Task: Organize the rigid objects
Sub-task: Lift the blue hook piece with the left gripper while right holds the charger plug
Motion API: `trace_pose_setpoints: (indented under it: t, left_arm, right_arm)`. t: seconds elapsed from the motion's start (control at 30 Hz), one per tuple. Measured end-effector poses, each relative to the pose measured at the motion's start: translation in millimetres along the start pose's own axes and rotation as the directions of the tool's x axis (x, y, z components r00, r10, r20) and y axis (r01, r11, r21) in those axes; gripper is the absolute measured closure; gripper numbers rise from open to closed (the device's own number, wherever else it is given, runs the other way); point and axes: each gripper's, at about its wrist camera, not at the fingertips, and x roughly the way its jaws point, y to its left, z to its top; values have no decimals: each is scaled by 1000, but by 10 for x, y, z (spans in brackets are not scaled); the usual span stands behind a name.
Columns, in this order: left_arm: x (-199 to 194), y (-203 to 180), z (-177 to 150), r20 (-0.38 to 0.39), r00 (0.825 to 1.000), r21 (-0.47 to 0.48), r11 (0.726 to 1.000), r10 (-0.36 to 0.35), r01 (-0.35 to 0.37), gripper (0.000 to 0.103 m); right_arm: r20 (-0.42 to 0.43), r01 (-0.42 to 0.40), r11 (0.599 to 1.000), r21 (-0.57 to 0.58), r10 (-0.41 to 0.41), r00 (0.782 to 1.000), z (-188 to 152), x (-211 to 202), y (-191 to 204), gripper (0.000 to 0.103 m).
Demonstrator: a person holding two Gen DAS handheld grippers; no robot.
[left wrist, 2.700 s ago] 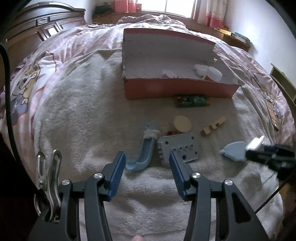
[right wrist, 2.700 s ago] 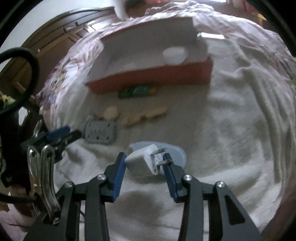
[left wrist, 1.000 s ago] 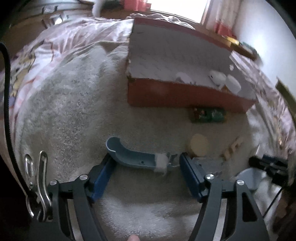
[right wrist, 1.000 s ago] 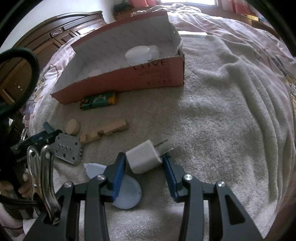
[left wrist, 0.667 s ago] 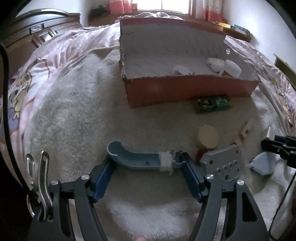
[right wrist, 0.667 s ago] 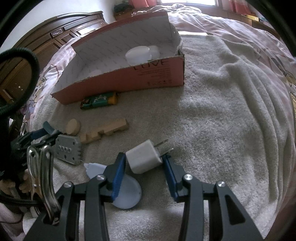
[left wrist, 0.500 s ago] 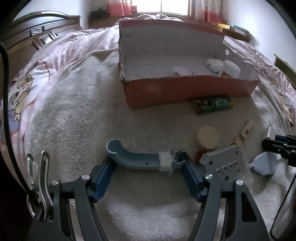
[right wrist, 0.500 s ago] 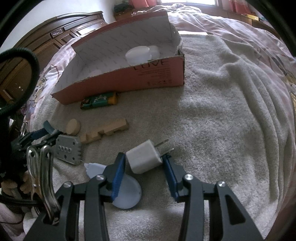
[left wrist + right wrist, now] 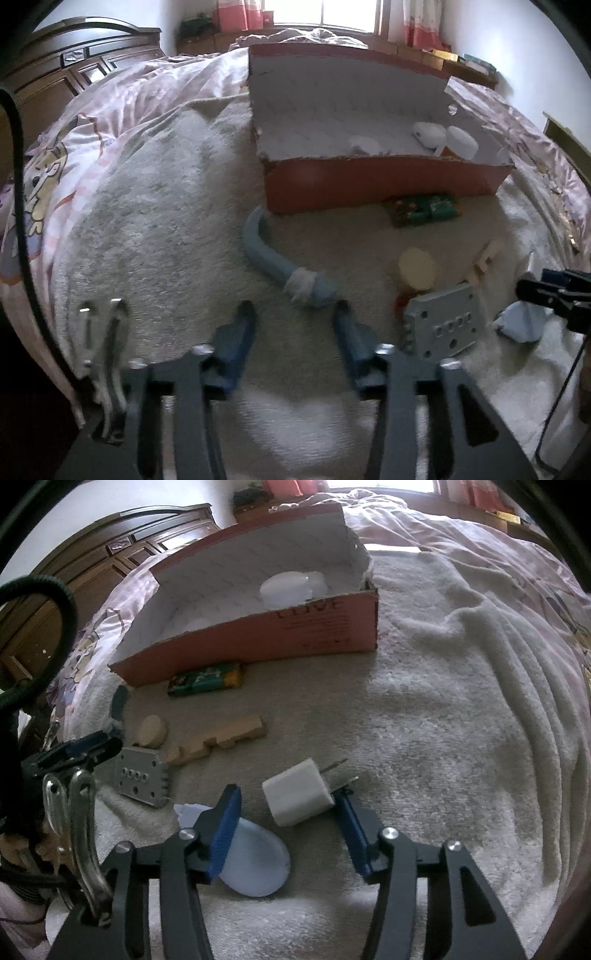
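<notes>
A blue curved piece (image 9: 266,254) with a white wrap near one end lies on the towel just beyond my left gripper (image 9: 293,314). The left jaws are closing with nothing between them. A white plug charger (image 9: 299,797) rests on the towel between the fingers of my right gripper (image 9: 286,794). The right jaws are opening: the left pad stands clear of the charger, and the right pad sits by its prongs. The red cardboard box (image 9: 369,181) (image 9: 295,627) stands behind, with white items (image 9: 428,134) inside.
On the towel lie a green pack (image 9: 207,679), a wooden disc (image 9: 151,731), a notched wooden block (image 9: 218,742), a grey holed plate (image 9: 443,325) and a pale blue flat piece (image 9: 255,864). The bed quilt surrounds the towel; a dark wooden headboard (image 9: 74,74) stands at the left.
The left jaws have let go of the blue curved piece; it now lies ahead, one end by the box, and the jaws stand narrower. The right jaws have widened off the charger.
</notes>
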Motion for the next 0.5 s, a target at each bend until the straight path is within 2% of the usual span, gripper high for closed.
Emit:
trace_pose_setpoints:
  t: [0.07,0.2,0.33,0.5]
  left_arm:
    - [29,24,7,1,1000,8,1000,25,-25,41]
    - [60,40,113,30,999,54,998,30,-32,29]
    - [114,11,250,64,997,119,991,47,-55,28]
    - [234,-48,315,36,999,118,993,1,-5,28]
  right_arm:
    - [1,1,1000,-6,-1,1000,-9,-3,16,44]
    - [2,0,1000,-13,0,1000,-13,-11,29,42]
    - [3,-3,1000,-14,3,1000,-11,-14,26,41]
    - [1,-9,1000,-22,9,1000,-3,-7,39,37]
